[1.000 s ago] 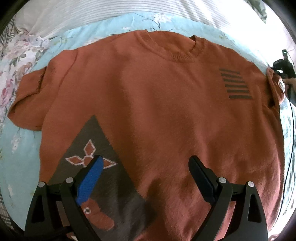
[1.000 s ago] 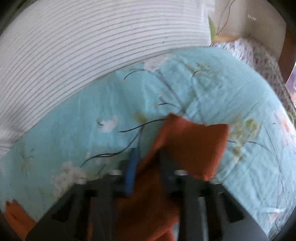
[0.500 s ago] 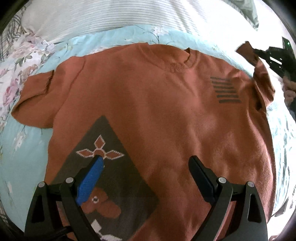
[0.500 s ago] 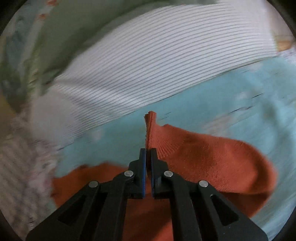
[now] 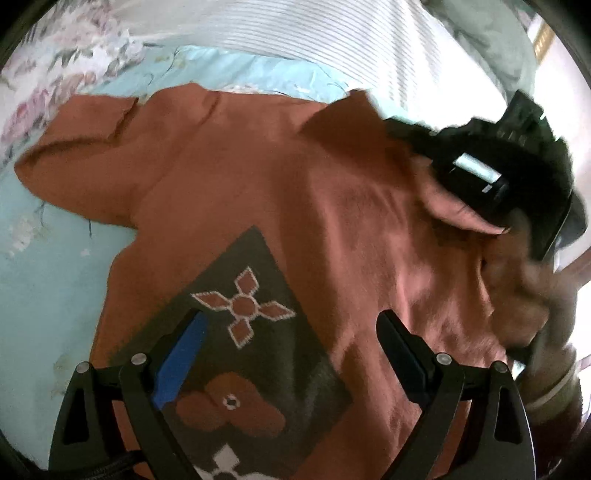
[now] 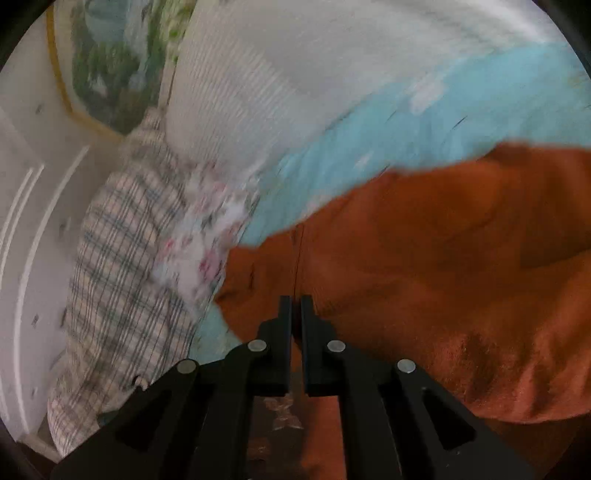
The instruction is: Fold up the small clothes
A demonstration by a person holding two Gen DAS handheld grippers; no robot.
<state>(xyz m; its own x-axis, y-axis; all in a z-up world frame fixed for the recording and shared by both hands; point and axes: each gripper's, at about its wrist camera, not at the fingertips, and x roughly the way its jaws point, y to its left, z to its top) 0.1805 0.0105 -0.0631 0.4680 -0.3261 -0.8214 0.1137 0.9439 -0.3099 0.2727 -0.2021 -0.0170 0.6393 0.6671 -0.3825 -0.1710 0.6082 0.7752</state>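
An orange knitted sweater lies front up on the bed, with a dark diamond patch low on its front. My left gripper hovers open over that patch with nothing between its fingers. My right gripper is shut on the edge of the sweater's sleeve and holds it lifted over the body of the sweater. In the left wrist view the right gripper is a blurred black shape at the upper right, with the raised orange cloth folding inward in front of it. The other sleeve lies flat at the left.
A light-blue flowered sheet covers the bed. A white striped pillow lies beyond the collar, floral bedding at the far left. A plaid pillow and a white wall stand past the bed. A person's hand is at the right.
The right gripper swept in from the sweater's right edge with the sleeve pinched, swinging over the sweater's body. My left gripper shifted over the patch and stayed open.
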